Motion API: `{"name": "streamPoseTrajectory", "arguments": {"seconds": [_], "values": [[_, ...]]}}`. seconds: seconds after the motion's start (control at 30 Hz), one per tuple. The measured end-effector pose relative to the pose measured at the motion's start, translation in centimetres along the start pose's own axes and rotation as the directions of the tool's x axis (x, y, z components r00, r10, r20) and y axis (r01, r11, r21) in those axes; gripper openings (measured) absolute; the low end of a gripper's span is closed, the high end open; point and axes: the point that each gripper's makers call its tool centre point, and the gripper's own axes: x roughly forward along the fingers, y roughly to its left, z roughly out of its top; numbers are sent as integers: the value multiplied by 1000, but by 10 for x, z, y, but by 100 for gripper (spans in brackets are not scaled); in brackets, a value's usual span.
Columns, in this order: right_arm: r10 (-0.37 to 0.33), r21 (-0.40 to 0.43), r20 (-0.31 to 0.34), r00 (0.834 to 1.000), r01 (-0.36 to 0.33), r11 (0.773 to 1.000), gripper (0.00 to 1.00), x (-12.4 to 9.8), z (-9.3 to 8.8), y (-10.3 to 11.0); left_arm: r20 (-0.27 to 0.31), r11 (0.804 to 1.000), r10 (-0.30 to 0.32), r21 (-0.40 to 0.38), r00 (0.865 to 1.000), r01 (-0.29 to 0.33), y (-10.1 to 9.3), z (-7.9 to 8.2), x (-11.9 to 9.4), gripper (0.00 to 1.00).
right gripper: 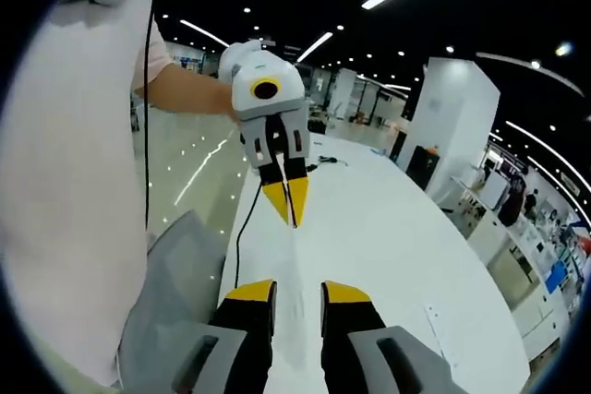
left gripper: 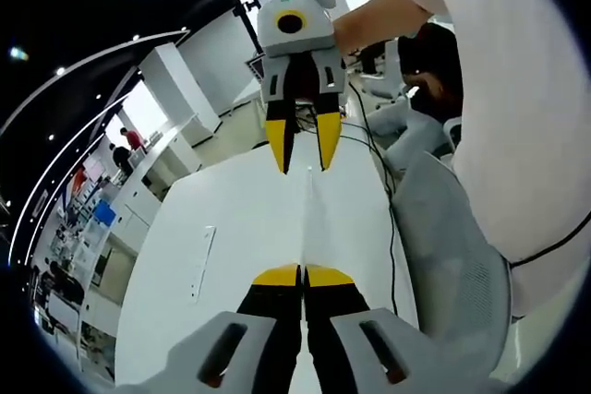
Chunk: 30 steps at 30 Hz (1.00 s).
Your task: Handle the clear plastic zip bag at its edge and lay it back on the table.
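The clear zip bag (left gripper: pixel 307 219) is barely visible, showing as a faint straight edge over the white table (left gripper: pixel 231 228). It runs up from my left gripper (left gripper: pixel 302 275), whose yellow-tipped jaws are shut on its near edge. Facing it, my right gripper (left gripper: pixel 303 159) hangs from a person's hand with its jaws apart on either side of the bag's far end. In the right gripper view my right gripper (right gripper: pixel 297 292) stands open at the bottom. Beyond it, my left gripper (right gripper: pixel 291 214) points down at the table (right gripper: pixel 388 228) with its tips together.
A grey mesh chair (left gripper: pixel 443 237) stands at the table's side next to a person in a white shirt (left gripper: pixel 526 108). A black cable (left gripper: pixel 392 246) runs along that table edge. A slim slot (left gripper: pixel 203 260) lies in the tabletop. Desks and people fill the far room.
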Motion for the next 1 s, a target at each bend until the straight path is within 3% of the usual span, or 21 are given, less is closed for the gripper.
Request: {"name": "streamPoseTrajectory", "arguments": {"seconds": [0.5,1.0], "values": [[-12,-6,42,999,12,1000,14,2,13,-6,3,1000,-4,18,1000,4,-1,2,-1,0],[-11,-28,1,1000,11,1000,13,8,3,-6,19,999,-3,34,1000,3,-1,11,-2,0]]}}
